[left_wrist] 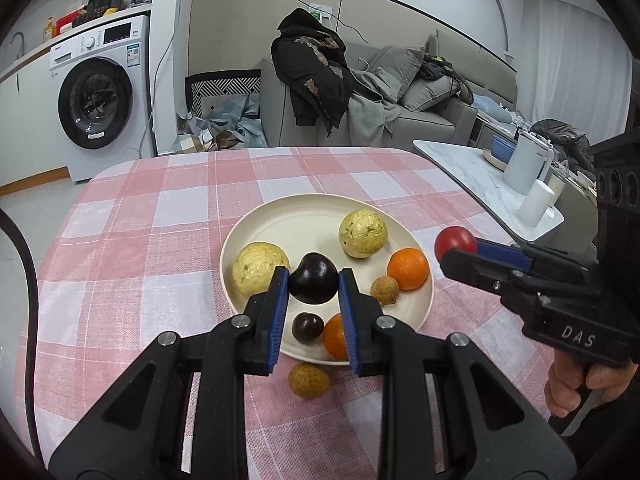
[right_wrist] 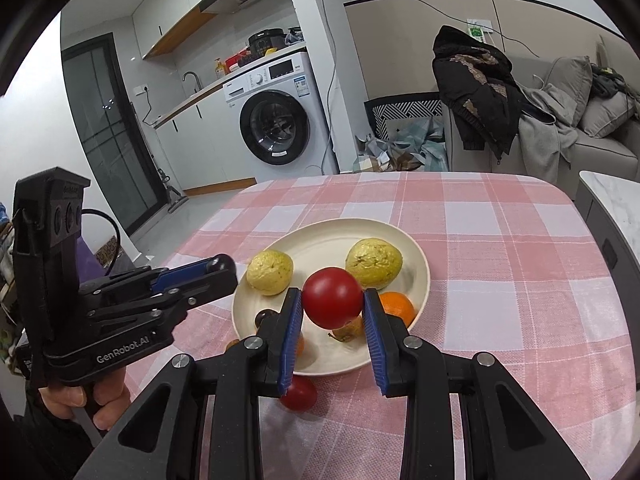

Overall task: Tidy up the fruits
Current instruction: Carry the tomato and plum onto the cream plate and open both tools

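A cream plate (left_wrist: 288, 220) on the pink checked table holds two yellow-green guavas (left_wrist: 363, 233), two oranges (left_wrist: 408, 269), a small dark plum (left_wrist: 307, 327) and a brown longan (left_wrist: 384, 290). My left gripper (left_wrist: 314, 284) is shut on a dark purple plum (left_wrist: 313, 283) above the plate. My right gripper (right_wrist: 332, 300) is shut on a red tomato (right_wrist: 332, 298) above the plate's near edge (right_wrist: 340, 368). Another longan (left_wrist: 309, 380) and a second red tomato (right_wrist: 299, 394) lie on the cloth beside the plate.
A white marble side table (left_wrist: 472, 176) with a kettle and cups stands at the right. A grey sofa with clothes (left_wrist: 360, 92) is beyond the table. A washing machine (left_wrist: 100, 96) is at the far left.
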